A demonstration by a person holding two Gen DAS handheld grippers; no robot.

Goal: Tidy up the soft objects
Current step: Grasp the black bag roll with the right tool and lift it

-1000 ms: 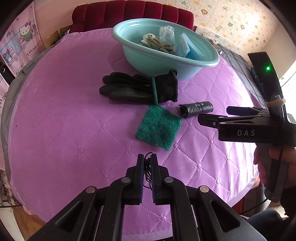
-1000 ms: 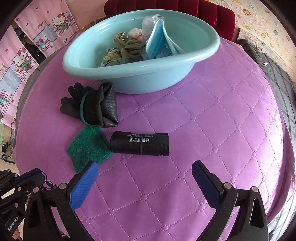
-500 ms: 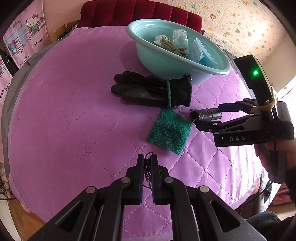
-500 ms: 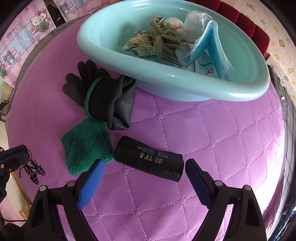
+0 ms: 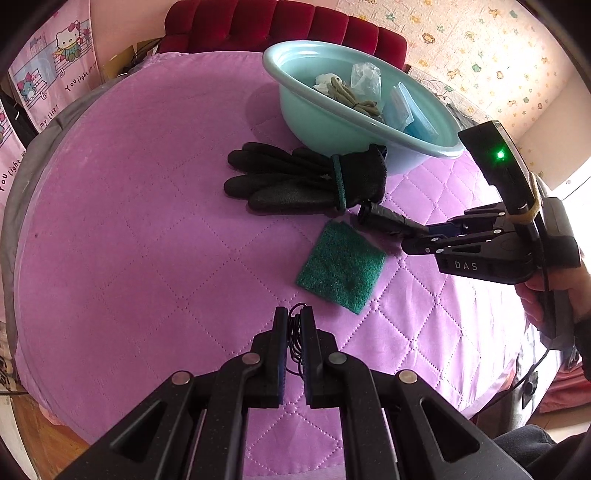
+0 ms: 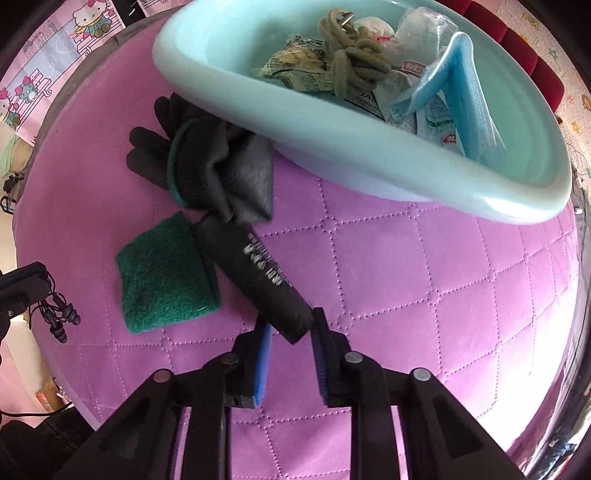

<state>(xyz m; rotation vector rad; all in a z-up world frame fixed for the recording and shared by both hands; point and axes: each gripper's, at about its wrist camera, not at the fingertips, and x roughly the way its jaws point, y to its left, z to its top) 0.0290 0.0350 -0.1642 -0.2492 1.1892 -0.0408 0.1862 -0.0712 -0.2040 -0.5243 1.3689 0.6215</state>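
My right gripper point(image 6: 290, 328) is shut on one end of a black bag roll point(image 6: 255, 273), which lies on the purple quilt next to a green scouring pad point(image 6: 162, 273) and black gloves point(image 6: 207, 166). In the left wrist view the roll point(image 5: 388, 221) sticks out of the right gripper point(image 5: 421, 236) toward the gloves point(image 5: 306, 181) and the pad point(image 5: 340, 266). My left gripper point(image 5: 293, 317) is shut on black wired earphones point(image 5: 294, 332), which also hang in the right wrist view point(image 6: 57, 317).
A teal basin point(image 6: 369, 147) at the back holds a cord, packets and blue masks; it also shows in the left wrist view point(image 5: 295, 107). A red sofa point(image 5: 280, 22) stands behind the round table. The table edge curves close in front.
My right gripper moved forward over the bag roll and closed on its end. The roll turned from crosswise to pointing at the gloves. The left gripper kept holding the earphones.
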